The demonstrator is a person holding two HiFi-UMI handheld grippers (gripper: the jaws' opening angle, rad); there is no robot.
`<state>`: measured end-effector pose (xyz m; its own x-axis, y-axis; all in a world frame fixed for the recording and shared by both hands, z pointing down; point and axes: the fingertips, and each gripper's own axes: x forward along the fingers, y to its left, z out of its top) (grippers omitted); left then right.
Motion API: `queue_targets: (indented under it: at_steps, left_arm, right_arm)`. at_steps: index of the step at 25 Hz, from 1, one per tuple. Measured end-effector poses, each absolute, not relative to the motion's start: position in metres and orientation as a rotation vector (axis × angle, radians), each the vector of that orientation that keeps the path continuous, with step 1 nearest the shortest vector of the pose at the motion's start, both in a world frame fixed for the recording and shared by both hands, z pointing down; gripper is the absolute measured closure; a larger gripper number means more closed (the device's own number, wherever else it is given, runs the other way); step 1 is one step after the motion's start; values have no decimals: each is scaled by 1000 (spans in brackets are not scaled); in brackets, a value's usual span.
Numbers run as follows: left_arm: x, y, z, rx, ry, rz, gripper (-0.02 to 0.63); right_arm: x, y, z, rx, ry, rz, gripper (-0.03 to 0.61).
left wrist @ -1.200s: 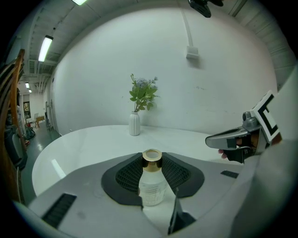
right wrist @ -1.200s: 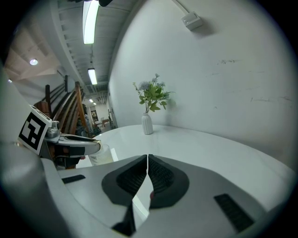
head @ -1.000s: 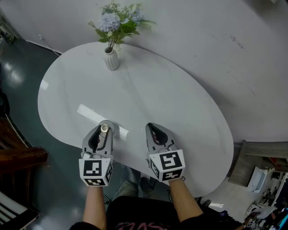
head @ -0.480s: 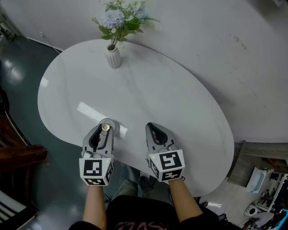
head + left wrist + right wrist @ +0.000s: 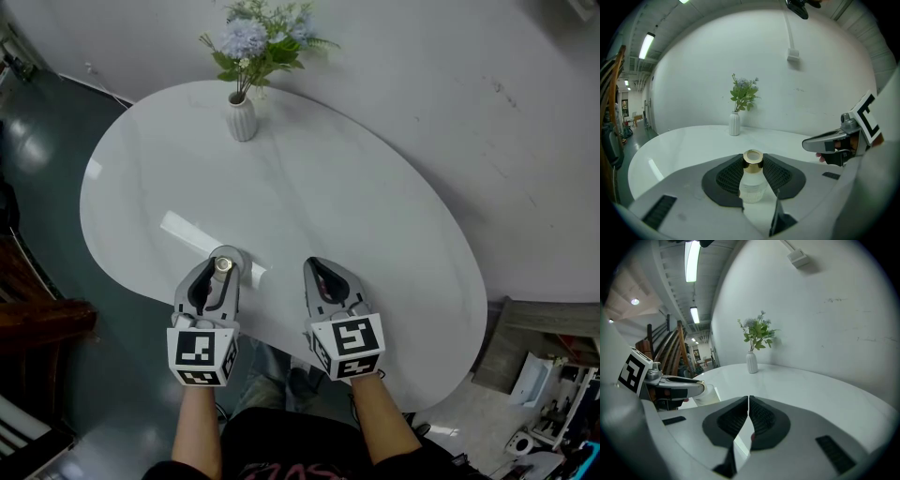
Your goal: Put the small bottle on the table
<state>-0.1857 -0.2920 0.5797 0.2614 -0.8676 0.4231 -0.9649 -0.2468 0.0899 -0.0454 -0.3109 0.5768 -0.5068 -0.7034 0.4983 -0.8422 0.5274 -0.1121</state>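
Observation:
A small clear bottle with a gold cap stands upright between the jaws of my left gripper, which is shut on it. It hangs over the near left part of the white oval table. Its body also shows in the right gripper view as the bottle beside the left gripper. My right gripper hovers beside it over the table's near edge, jaws shut with nothing between them.
A white ribbed vase with blue flowers and green leaves stands at the table's far left edge, seen too as the vase and the vase. A wall lies behind the table. Dark floor and wooden furniture lie to the left.
The head view has shifted slightly; both grippers and the bottle hold almost the same place over the table's near edge.

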Motion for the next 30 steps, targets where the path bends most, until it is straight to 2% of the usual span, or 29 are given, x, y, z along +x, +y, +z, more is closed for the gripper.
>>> queue_targets:
  at_steps: [30]
  left_arm:
    - [-187,-291,562,2207,-1719,399,483]
  right_arm:
    - [-46,-312,555,1272,-2425,451,511]
